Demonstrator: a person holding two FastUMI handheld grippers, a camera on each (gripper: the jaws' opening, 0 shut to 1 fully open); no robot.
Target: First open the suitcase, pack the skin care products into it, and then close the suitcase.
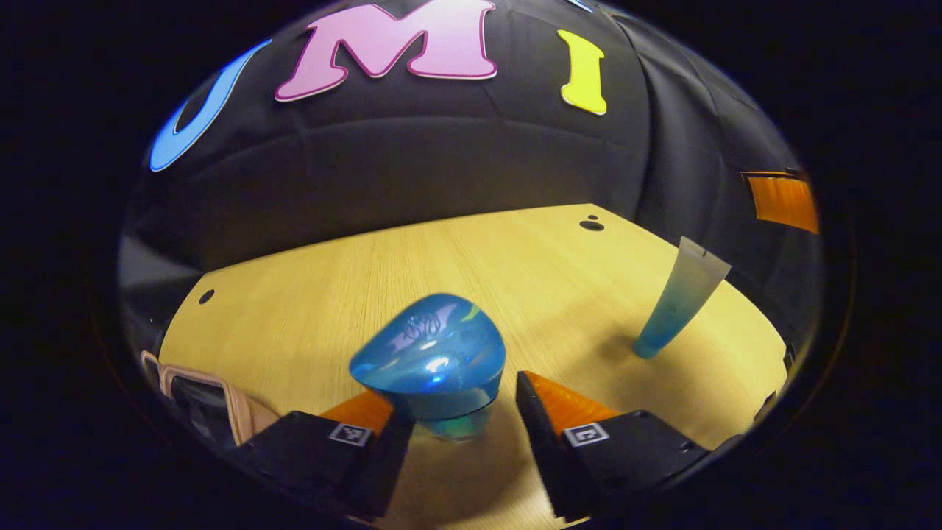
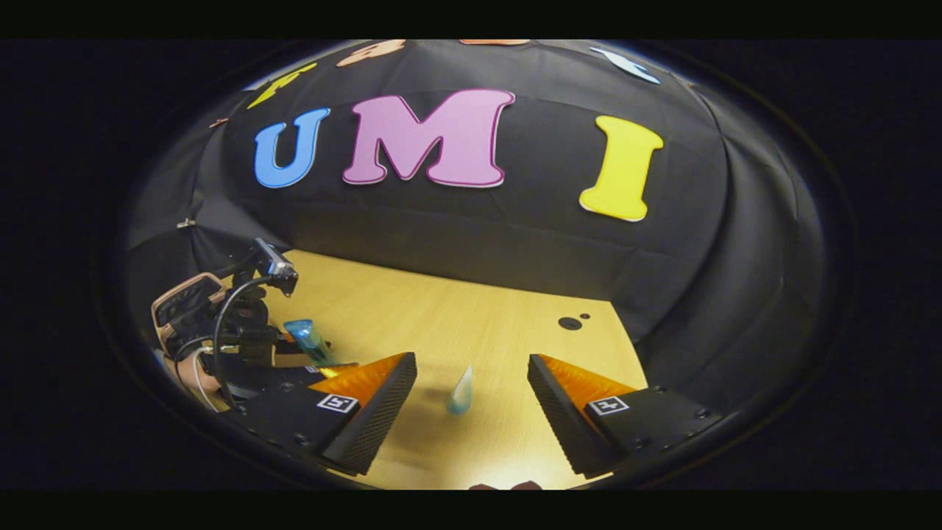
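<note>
Straddling a blue-capped bottle (image 1: 430,361) on the wooden table (image 1: 456,265), the left gripper (image 1: 455,412) has its jaws spread wide, apparently clear of it. A standing tube (image 1: 681,298) waits at three o'clock. The right gripper (image 2: 471,394) gapes empty, its tube (image 2: 461,391) just ahead. The suitcase (image 1: 202,397) sits at eight o'clock.

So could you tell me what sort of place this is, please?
Probably a staged recording booth, not a home: a black cloth wall backs a bare wooden table, with a blue jar and tube standing on it.

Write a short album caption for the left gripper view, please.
Open left claw straddles a glossy blue bottle on the wooden table; a tube stands beyond.
</note>
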